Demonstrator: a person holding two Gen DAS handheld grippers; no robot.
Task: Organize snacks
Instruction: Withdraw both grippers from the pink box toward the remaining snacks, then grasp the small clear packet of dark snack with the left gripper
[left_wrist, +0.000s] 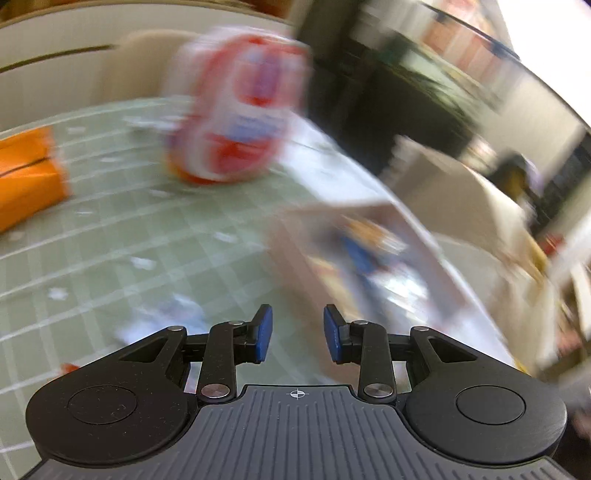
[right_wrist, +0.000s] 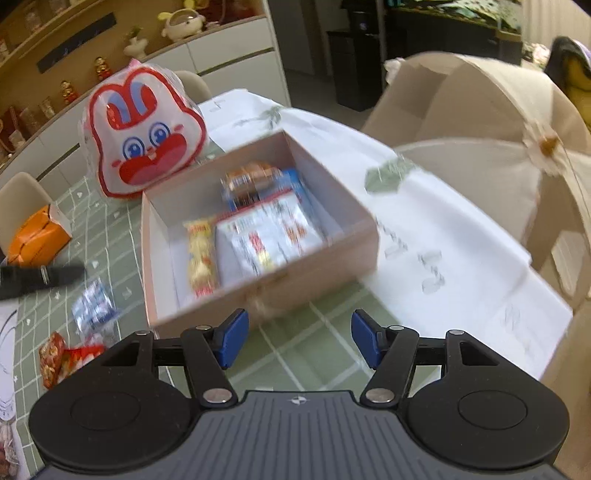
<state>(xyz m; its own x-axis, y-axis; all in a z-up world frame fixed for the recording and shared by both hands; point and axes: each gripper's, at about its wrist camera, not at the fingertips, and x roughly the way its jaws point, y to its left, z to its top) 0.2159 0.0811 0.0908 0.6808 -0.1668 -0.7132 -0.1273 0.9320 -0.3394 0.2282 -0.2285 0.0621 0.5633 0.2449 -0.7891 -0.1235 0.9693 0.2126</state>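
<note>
A pink cardboard box (right_wrist: 325, 254) sits on the green checked tablecloth and holds several snack packets: a white-and-red pack (right_wrist: 269, 236), a yellow bar (right_wrist: 201, 254) and a brown-and-blue pack (right_wrist: 255, 181). My right gripper (right_wrist: 298, 339) is open and empty just in front of the box. Loose snacks lie left of the box: a blue-white packet (right_wrist: 94, 306) and red packets (right_wrist: 62, 358). My left gripper (left_wrist: 298, 338) is open and empty above the cloth; its view is blurred, with the box (left_wrist: 295, 254) ahead right and a blue-white packet (left_wrist: 166, 321) by its left finger.
A red-and-white rabbit-face bag (right_wrist: 144, 136) stands behind the box; it also shows in the left wrist view (left_wrist: 240, 107). An orange box (right_wrist: 37, 236) lies at the far left. A white paper sheet (right_wrist: 461, 236) covers the table's right side. Beige chairs (right_wrist: 480, 122) stand beyond the edge.
</note>
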